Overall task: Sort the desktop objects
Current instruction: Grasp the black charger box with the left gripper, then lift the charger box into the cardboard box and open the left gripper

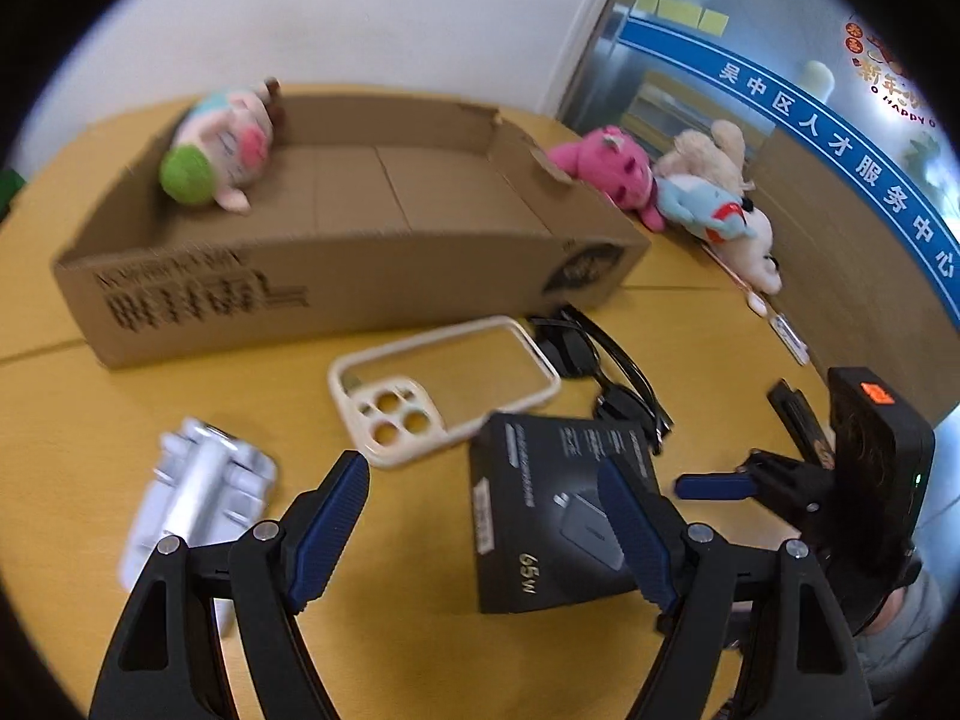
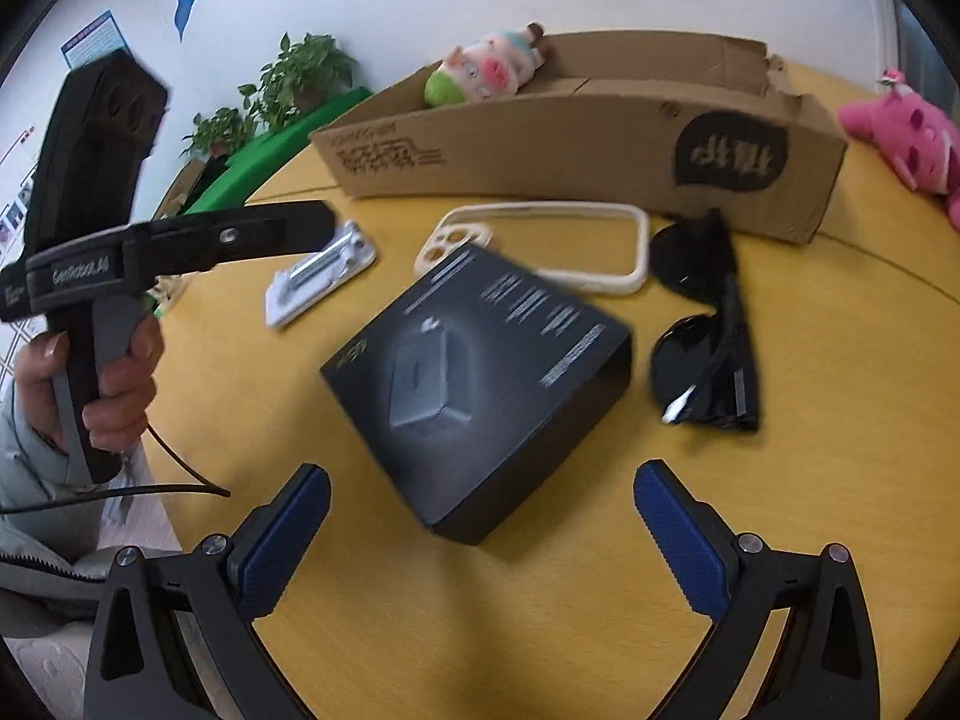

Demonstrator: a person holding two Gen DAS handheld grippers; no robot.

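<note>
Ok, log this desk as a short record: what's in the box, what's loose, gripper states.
in box: pig plush in cardboard box
loose on table: black charger box, cream phone case, sunglasses, white packaged item
beside box: pink plush
left gripper: open, holding nothing
right gripper: open, holding nothing, charger box just ahead

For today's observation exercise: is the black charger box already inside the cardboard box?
No, the black charger box lies on the table in front of the cardboard box.
</note>
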